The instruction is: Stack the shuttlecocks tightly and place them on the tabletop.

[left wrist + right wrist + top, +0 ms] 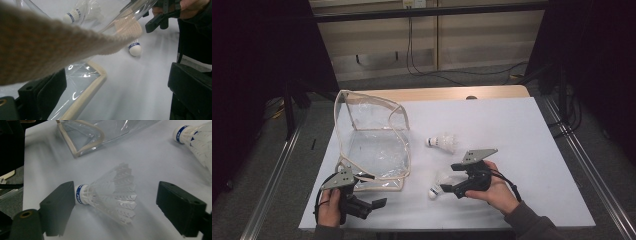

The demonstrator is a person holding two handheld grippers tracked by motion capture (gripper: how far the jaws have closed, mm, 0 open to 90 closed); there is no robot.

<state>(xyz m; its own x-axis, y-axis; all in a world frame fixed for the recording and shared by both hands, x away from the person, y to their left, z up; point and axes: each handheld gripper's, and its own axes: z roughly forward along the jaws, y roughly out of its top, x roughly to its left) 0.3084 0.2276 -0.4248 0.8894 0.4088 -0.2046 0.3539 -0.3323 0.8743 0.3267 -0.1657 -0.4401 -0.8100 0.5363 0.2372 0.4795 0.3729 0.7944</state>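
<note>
Straddling the near shuttlecock (107, 195), the right gripper (117, 205) has jaws released, one touching the cork, the other well apart; lying crosswise on the table (522, 130), feathers could crush or cork squirt out as they close. Left gripper (362, 202): jaws apart beside the clear bag's (372, 145) handle strap (50, 47), gripping nothing. High view adds the second shuttlecock (441, 142) near the bag.

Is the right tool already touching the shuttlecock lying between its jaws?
Cannot tell. In the right gripper view the right tool straddles the near shuttlecock; one jaw sits right at its cork end without a visible gap, the other stands clear of the feathers.
</note>
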